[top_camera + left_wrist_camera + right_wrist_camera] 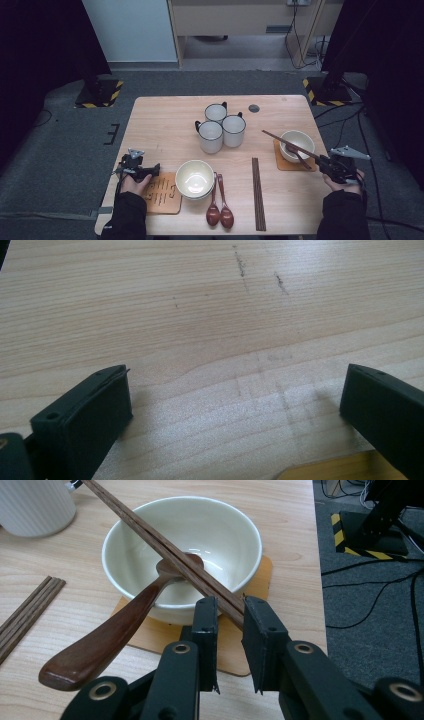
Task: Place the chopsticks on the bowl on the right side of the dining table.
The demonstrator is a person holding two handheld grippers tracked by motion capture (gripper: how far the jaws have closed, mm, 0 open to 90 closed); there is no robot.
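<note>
We've got the chopsticks (165, 550) clamped between the right gripper (231, 611) jaws, long axis running straight ahead over the bowl (220, 530). Left gripper (235, 405) jaws apart, idle over tabletop (200, 315).

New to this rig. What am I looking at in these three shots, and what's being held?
A person at a table holds a handheld gripper in each hand. One camera looks down from above; one rides on each gripper. The left gripper is open over bare wood beside a coaster. The right gripper is shut on chopsticks lying across a bowl, which sits on another coaster and has a spoon in it. Also there: three mugs, a second bowl, two spoons, more chopsticks.
</note>
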